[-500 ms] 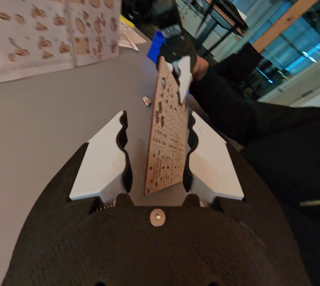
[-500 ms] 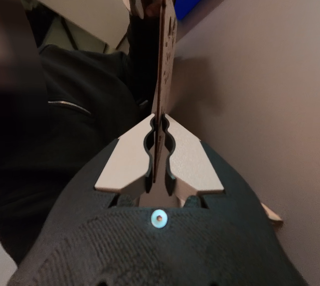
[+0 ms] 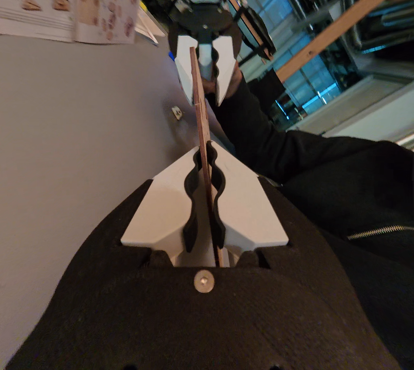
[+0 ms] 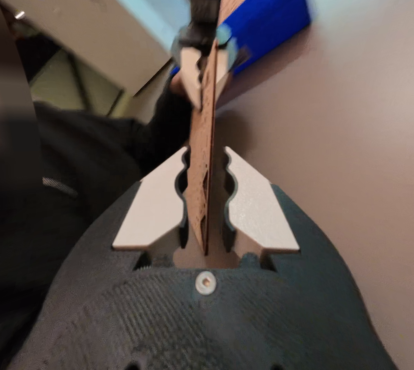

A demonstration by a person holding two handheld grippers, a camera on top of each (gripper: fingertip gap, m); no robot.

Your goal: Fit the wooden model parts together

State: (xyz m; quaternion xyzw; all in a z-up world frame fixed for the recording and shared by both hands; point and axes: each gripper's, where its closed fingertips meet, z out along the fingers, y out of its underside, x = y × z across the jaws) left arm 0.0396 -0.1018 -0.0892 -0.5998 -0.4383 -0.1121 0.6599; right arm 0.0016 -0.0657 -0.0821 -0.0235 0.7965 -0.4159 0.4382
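Though blur hides detail, left gripper [image 3: 205, 146] clamps the wooden sheet [image 3: 202, 126]; right gripper [image 4: 206, 150] stands parted around it.

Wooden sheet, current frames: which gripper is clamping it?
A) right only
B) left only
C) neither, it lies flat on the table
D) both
B: the left gripper has its black pads closed against the thin wooden sheet, while the right gripper stands open, with visible gaps between its fingers and the sheet.
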